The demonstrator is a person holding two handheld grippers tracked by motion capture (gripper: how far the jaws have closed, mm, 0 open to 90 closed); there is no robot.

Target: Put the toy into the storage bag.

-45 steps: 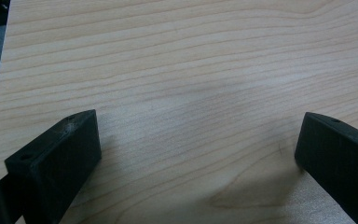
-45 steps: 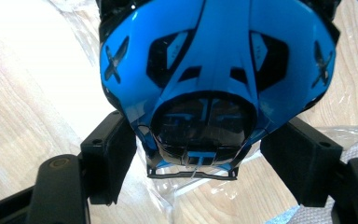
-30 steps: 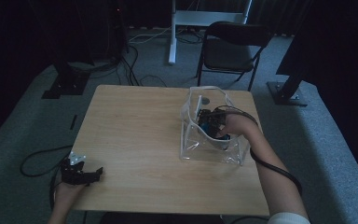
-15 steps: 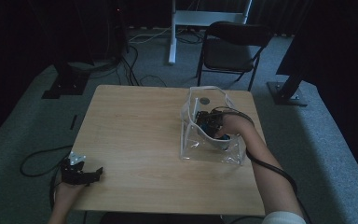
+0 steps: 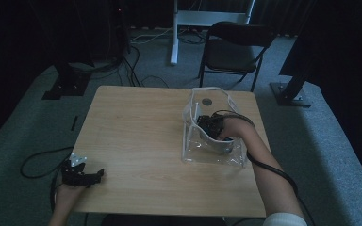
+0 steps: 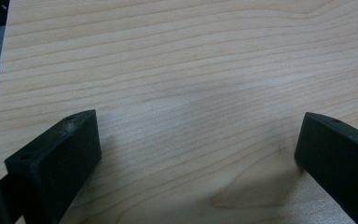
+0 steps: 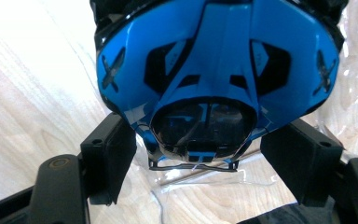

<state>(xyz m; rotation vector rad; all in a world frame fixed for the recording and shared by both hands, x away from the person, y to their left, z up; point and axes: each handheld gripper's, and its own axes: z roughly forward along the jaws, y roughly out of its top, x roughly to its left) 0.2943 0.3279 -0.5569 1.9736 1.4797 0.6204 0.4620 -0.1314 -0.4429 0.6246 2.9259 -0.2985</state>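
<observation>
Blue gadget (image 7: 216, 70) (inside clear bag (image 5: 207, 150))

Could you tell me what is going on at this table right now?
A person is working with tongs in each hand at a wooden table. The right tongs reach down inside a clear plastic bag standing on the table, their jaws on either side of a blue and black object, apparently gripping it. The left tongs rest open near the table's near left edge, with nothing between the jaws.
</observation>
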